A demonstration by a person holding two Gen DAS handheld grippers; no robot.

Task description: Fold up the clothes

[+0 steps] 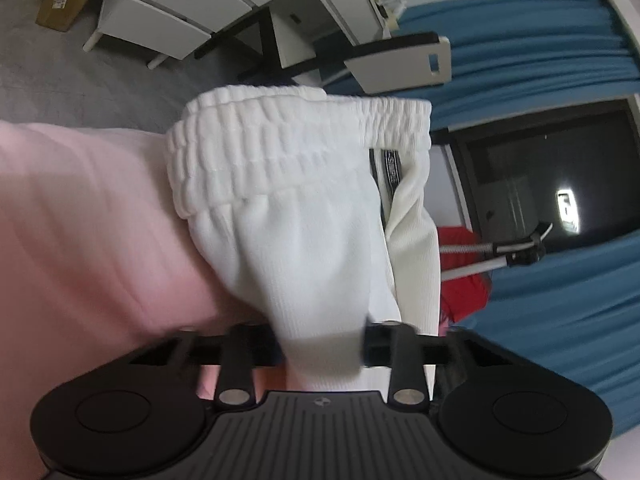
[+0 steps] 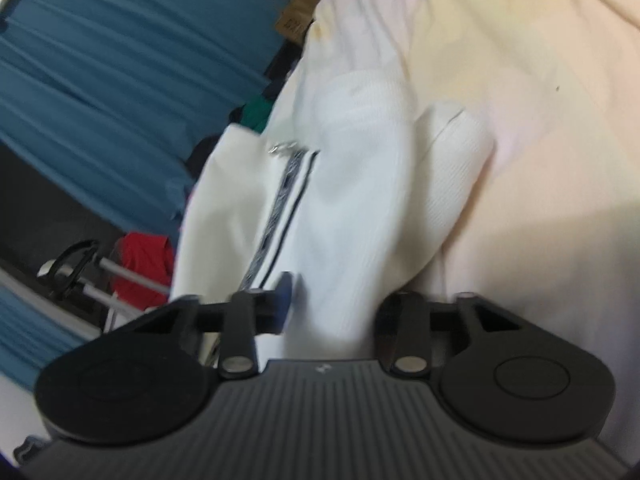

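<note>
- The left claw (image 1: 324, 344) is at the bottom middle of its view and is closed tight on a bunch of the white pants (image 1: 296, 200).
- The pants fill the middle of that view. Their thick stretchy waistband (image 1: 256, 148) is at the top, bunched and folded over.
- A black and white stripe (image 1: 390, 168) runs down the side of the pants, right of the middle.
- A pink sheet (image 1: 80, 220) lies under the pants, on the left.
- Blue curtains (image 1: 540, 40) hang at the upper right. A white cabinet (image 1: 176, 12) and a cardboard box (image 1: 64, 0) are at the upper left.
- The right claw (image 2: 332, 312) is at the bottom middle of its view. It is partly closed, and white cloth sits squeezed between its two sides.
- In that view the pants (image 2: 352, 184) run up the middle, with the stripe (image 2: 280, 208) on their left.
- A pale sheet (image 2: 520, 80) fills the right side.
- Something red (image 2: 144, 260) sits at the lower left, behind a metal stand (image 2: 100, 276).
</note>
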